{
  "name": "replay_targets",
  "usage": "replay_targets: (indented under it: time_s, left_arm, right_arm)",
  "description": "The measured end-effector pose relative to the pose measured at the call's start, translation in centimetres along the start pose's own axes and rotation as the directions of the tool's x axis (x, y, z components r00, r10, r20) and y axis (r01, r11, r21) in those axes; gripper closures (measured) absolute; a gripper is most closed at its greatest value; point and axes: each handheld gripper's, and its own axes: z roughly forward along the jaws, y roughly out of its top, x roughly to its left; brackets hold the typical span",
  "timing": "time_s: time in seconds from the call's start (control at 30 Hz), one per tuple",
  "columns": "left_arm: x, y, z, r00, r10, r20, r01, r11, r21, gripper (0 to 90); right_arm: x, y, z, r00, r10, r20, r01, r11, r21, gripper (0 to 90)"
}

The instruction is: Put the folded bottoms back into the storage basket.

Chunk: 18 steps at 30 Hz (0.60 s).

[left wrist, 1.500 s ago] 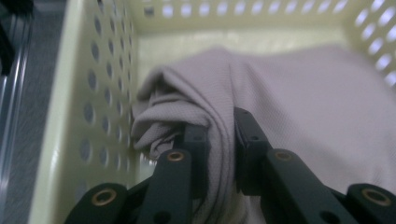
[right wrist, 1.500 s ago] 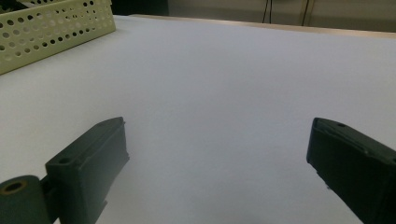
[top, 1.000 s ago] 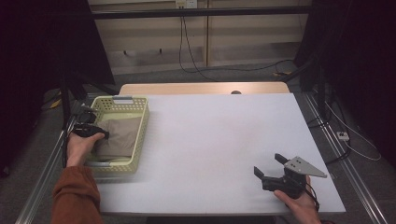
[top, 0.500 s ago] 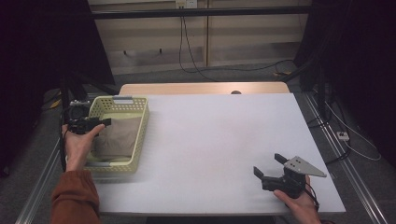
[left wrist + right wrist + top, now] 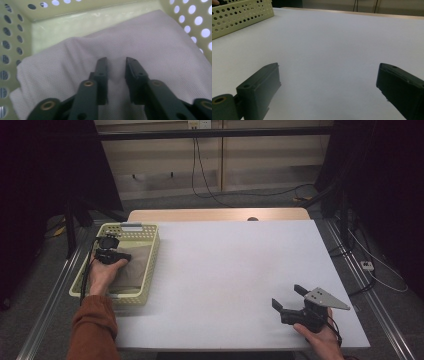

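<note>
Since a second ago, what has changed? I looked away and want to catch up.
The left tongs went from the basket's left rim back over the folded cloth inside it. Their jaws have just been closing, and now pinch a ridge of cloth between them. The right tongs stayed open at the table's near right corner; the basket kept its place.

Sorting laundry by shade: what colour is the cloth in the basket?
Pale greyish-pink, fine mesh weave; the cloth shows best in the left gripper view.
</note>
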Motion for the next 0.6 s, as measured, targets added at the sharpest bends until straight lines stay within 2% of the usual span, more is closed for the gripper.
replay_targets:
  time_s: [0.13,0.2,0.27,0.37,0.47,0.5,0.6]
  left_arm:
    - [-0.14,0.05,0.07,0.9994,0.030,0.017,-0.031,0.9973,0.067,79.4]
    - [-0.10,-0.12,0.11,0.9983,0.047,0.035,-0.050,0.9955,0.080,82.8]
    - [-0.05,-0.30,0.12,0.9978,0.046,0.048,-0.050,0.9949,0.087,84.9]
    - [-0.34,-0.33,-0.06,0.9949,0.082,0.060,-0.088,0.9898,0.112,85.7]
    - [-0.59,-0.38,-0.35,0.9903,0.095,0.101,-0.110,0.9833,0.145,85.8]
    - [-0.67,-0.45,-0.43,0.9891,0.089,0.117,-0.106,0.9829,0.151,85.8]
    - [-0.55,-0.54,-0.58,0.9890,0.093,0.116,-0.108,0.9843,0.139,84.5]
  right_arm:
    - [0.02,0.00,-0.03,1.0000,-0.005,0.000,0.005,1.0000,0.000,4.6]
    - [0.04,-0.01,-0.07,1.0000,-0.008,0.000,0.008,1.0000,-0.001,4.7]
    - [0.06,-0.01,-0.08,1.0000,-0.009,-0.001,0.009,1.0000,-0.001,4.7]
    - [0.05,-0.01,-0.06,1.0000,-0.009,0.000,0.009,1.0000,-0.001,4.7]
    - [0.03,-0.01,-0.04,1.0000,-0.005,0.001,0.005,1.0000,-0.001,4.7]
    - [0.03,-0.01,-0.03,1.0000,-0.005,0.000,0.005,1.0000,0.001,4.6]
    - [0.04,-0.02,-0.02,1.0000,-0.008,0.000,0.008,1.0000,0.003,4.7]
